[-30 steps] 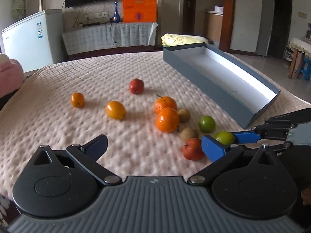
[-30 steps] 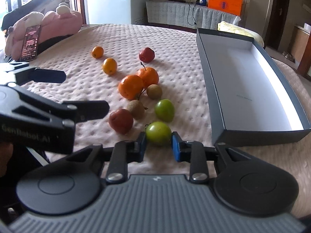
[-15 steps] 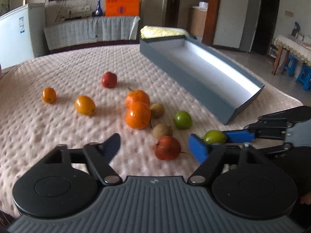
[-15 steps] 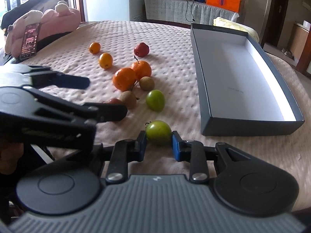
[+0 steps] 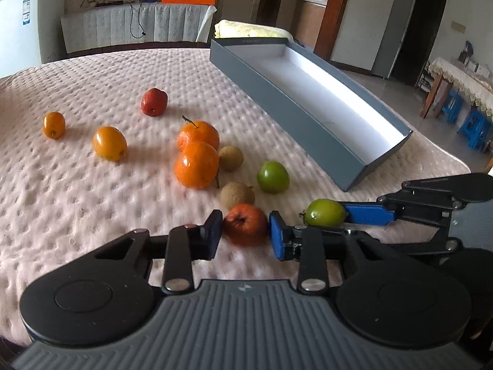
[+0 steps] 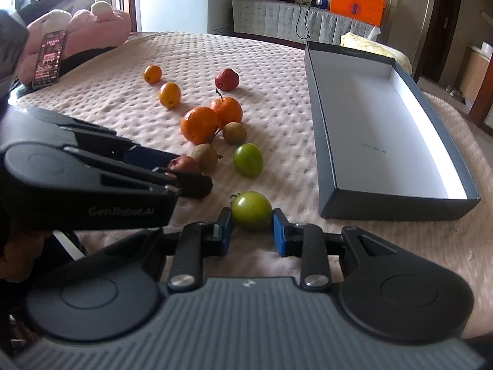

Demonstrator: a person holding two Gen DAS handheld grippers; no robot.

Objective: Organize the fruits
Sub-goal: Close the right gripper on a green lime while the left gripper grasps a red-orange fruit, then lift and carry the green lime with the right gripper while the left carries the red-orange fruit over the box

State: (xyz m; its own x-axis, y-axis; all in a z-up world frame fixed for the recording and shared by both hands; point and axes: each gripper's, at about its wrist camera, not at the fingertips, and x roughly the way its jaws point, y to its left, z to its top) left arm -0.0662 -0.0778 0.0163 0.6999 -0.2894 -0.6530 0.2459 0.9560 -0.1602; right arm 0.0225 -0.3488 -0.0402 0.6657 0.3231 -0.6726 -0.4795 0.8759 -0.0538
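The left gripper (image 5: 245,231) brackets a small red fruit (image 5: 245,223) on the bedspread, pads at its sides – whether they press yet, I cannot tell. The right gripper (image 6: 252,226) clamps a green fruit (image 6: 251,210) across its middle – firm, light, prone to roll. The grey box (image 6: 397,199) alongside holds nothing.

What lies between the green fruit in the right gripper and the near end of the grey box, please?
Only bare pink bedspread, seen in the right wrist view: nothing sits between the green fruit in the right gripper and the grey box.
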